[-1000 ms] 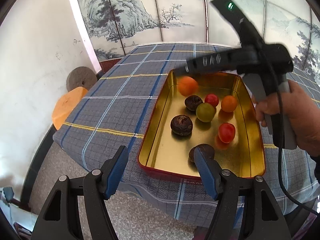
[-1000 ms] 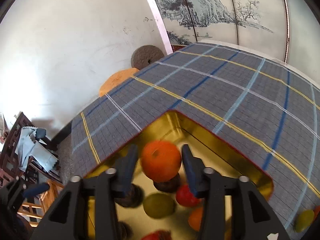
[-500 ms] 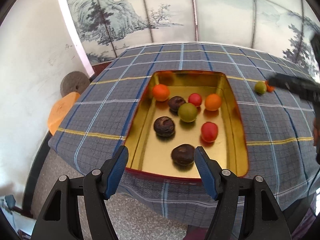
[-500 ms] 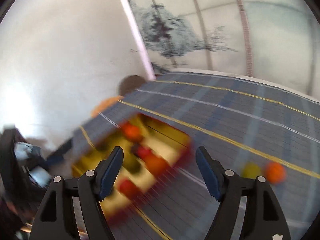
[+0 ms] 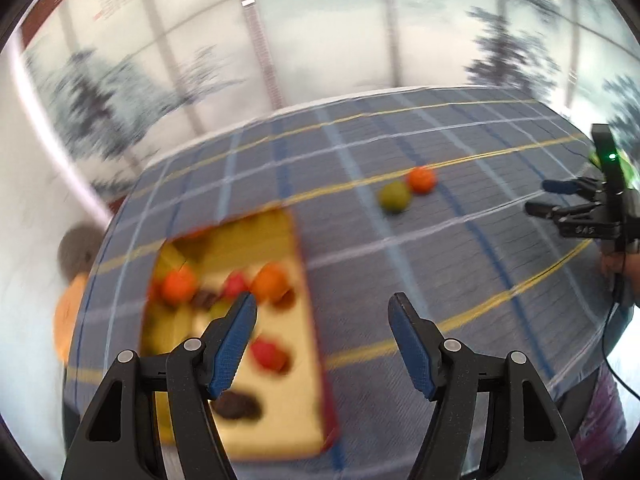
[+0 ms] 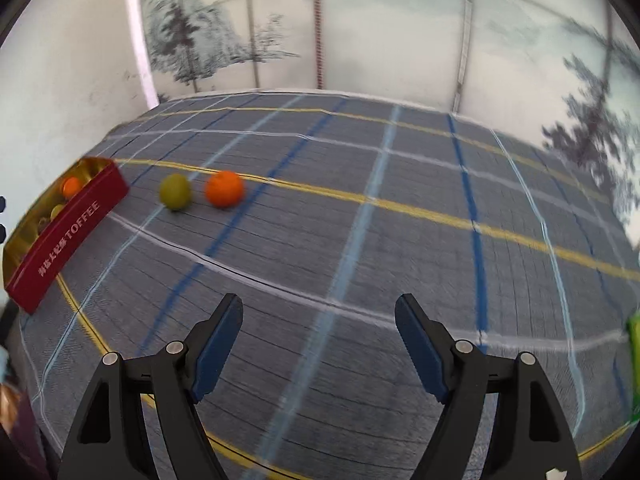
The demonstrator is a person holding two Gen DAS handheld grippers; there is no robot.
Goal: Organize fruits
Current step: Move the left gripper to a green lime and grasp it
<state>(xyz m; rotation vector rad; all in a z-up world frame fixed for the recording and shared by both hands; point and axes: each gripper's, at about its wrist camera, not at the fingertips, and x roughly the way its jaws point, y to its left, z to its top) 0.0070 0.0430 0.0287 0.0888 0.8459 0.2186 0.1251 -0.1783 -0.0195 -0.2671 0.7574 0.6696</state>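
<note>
A gold tin with red walls [image 5: 308, 364] holds several fruits, orange, red, green and dark brown; it shows blurred at the lower left of the left wrist view and at the far left of the right wrist view [image 6: 68, 240]. A green fruit [image 6: 175, 191] and an orange fruit [image 6: 224, 188] lie loose on the plaid cloth, also in the left wrist view [image 5: 394, 197] [image 5: 420, 179]. My left gripper [image 5: 320, 344] is open and empty above the tin's right edge. My right gripper [image 6: 319, 350] is open and empty over bare cloth, and shows at the right of the left wrist view [image 5: 548, 198].
The table carries a grey plaid cloth [image 6: 360, 240]. A painted screen [image 6: 400, 32] stands behind it. A green object [image 6: 634, 364] sits at the right table edge. An orange stool [image 5: 68, 320] and a round stone [image 5: 78, 250] are left of the table.
The right gripper let go of the orange in the tin, opened and swung right toward the two loose fruits. The left gripper's view has also turned right; the tin now sits lower left.
</note>
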